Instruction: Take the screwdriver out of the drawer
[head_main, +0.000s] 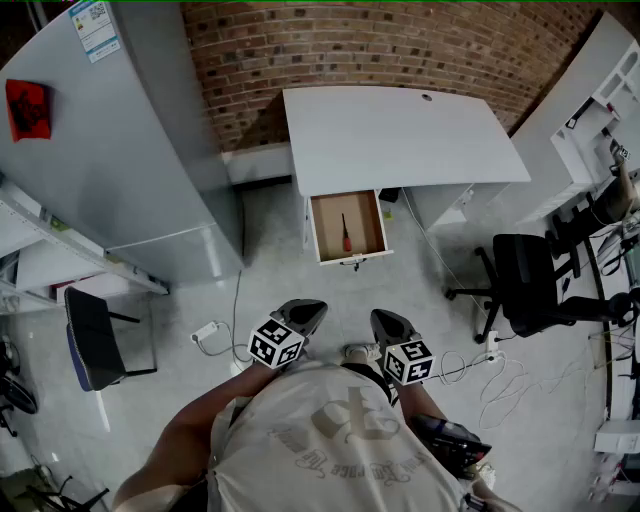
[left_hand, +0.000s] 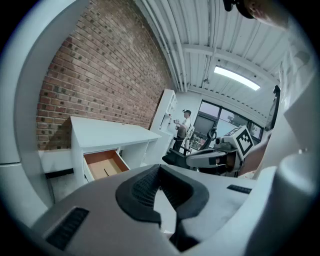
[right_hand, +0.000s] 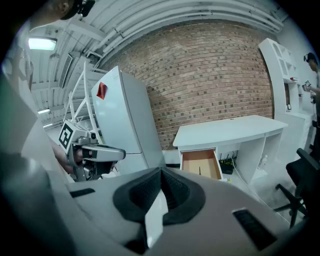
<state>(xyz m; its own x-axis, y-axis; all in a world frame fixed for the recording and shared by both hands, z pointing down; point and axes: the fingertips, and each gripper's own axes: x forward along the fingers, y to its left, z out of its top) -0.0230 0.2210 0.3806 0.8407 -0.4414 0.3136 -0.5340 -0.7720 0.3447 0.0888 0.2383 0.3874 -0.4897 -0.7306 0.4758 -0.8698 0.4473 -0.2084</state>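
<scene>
The screwdriver, red-handled with a dark shaft, lies in the open wooden drawer under the white desk. In the left gripper view it is a thin dark line on the drawer floor; in the right gripper view it is a short dark mark in the drawer. My left gripper and right gripper hang close to my body, well short of the drawer. Both are shut and hold nothing. The left gripper and the right gripper both point towards the desk.
A tall grey fridge stands left of the desk against the brick wall. A black office chair is at the right and a dark chair at the left. Cables and a power strip lie on the floor. A person stands far off.
</scene>
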